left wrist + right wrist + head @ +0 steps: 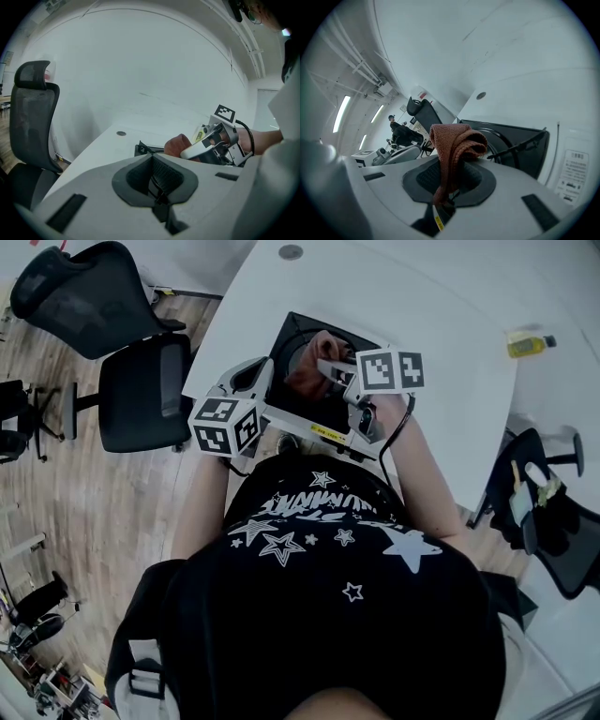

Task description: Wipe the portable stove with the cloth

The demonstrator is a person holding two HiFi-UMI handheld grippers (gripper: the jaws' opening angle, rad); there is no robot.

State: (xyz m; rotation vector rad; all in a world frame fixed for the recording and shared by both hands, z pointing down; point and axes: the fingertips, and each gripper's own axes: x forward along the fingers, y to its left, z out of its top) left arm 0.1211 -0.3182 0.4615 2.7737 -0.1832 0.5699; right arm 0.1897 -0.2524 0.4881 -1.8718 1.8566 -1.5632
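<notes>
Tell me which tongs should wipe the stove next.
Right, most likely. The right tongs are shut on the brown cloth, held just over the black stove. The left tongs are shut on nothing, beside the stove.

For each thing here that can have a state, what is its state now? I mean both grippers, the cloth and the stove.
Left gripper: jaws shut, nothing between them.
Right gripper: jaws shut on the cloth, held over the stove.
Cloth: bunched, pinched at one end; contact with the stove unclear.
Portable stove: flat on the white table, no pot on it.
</notes>
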